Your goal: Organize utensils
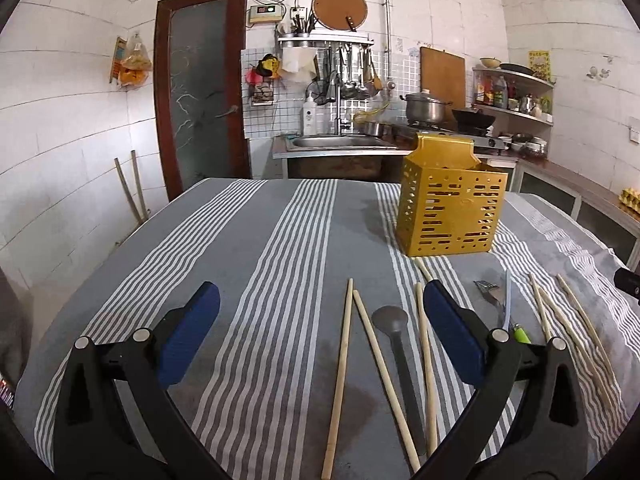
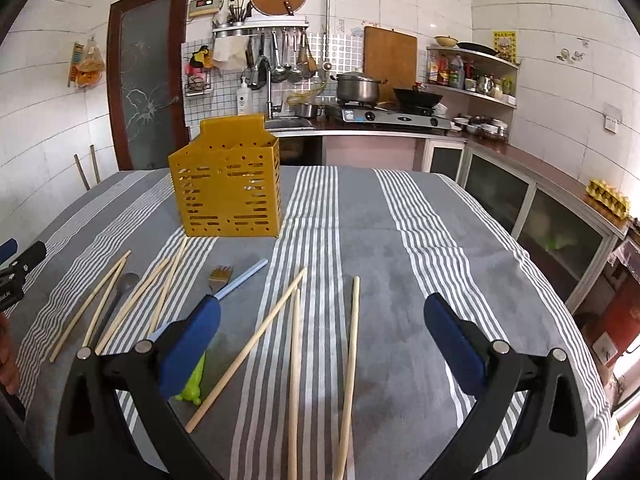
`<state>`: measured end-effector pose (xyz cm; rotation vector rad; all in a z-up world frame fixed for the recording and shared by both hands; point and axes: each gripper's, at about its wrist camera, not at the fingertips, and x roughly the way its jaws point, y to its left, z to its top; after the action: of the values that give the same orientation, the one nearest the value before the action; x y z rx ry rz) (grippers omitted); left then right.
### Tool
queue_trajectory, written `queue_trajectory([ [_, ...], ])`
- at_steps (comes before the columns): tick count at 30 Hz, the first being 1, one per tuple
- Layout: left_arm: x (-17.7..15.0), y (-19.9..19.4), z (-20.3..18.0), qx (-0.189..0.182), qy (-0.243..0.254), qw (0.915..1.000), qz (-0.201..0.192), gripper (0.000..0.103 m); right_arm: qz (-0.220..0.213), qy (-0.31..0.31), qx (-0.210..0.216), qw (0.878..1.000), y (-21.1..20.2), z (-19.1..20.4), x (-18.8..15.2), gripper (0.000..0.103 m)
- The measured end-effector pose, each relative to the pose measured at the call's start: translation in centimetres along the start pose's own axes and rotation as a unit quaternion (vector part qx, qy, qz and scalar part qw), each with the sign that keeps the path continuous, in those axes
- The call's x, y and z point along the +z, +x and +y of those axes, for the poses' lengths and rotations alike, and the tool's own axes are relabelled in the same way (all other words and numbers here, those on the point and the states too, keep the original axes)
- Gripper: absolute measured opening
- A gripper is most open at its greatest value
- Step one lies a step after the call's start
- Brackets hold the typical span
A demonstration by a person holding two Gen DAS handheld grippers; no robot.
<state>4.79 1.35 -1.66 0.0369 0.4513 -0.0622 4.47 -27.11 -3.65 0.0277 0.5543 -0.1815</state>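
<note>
A yellow perforated utensil holder stands upright on the striped tablecloth; it also shows in the right wrist view. Several wooden chopsticks lie loose on the cloth, with a grey spoon among them and a fork with a green handle end to the right. My left gripper is open and empty, above the chopsticks and spoon. My right gripper is open and empty above three chopsticks. The fork, a blue straw-like stick and the spoon lie to its left.
The table's cloth drapes over the edges. Behind it are a sink, a gas stove with a pot and wok, a corner shelf and low cabinets on the right. The other gripper's tip shows at far left.
</note>
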Motion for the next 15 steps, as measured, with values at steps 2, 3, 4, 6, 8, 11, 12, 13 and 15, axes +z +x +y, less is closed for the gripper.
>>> queue_trajectory([
  [2,0.0,0.1,-0.3,0.005,0.004,1.0000,0.004,0.098,0.001,0.001,0.006,1.000,0.3,-0.1,0.2,0.099],
  [3,0.1,0.2,-0.4,0.005,0.003,1.0000,0.006,0.098,0.002,0.002,0.008,1.000,0.5,-0.1,0.2,0.099],
  [4,0.0,0.3,-0.4,0.005,0.002,1.0000,0.007,0.098,0.002,0.003,0.011,1.000,0.6,-0.1,0.3,0.099],
  [6,0.1,0.4,-0.7,0.008,0.005,0.9999,0.009,0.098,0.000,0.003,0.013,1.000,0.6,-0.1,0.4,0.099],
  [8,0.1,0.4,-0.8,0.007,0.005,0.9999,0.010,0.098,-0.001,0.006,0.014,1.000,0.5,-0.2,0.5,0.099],
  [11,0.2,0.3,-1.1,0.004,0.006,0.9999,0.009,0.098,-0.004,0.009,0.017,1.000,0.1,-0.3,0.5,0.099],
  [12,0.2,0.2,-1.1,0.004,0.008,0.9999,0.008,0.098,-0.004,0.007,0.016,1.000,0.0,-0.3,0.5,0.099],
  [13,0.1,0.1,-1.2,0.002,0.009,0.9999,0.008,0.098,-0.005,0.005,0.015,1.000,-0.2,-0.2,0.5,0.099],
  [15,0.2,0.0,-1.2,-0.001,0.008,0.9999,0.009,0.098,-0.005,0.005,0.014,1.000,-0.4,-0.3,0.4,0.099],
])
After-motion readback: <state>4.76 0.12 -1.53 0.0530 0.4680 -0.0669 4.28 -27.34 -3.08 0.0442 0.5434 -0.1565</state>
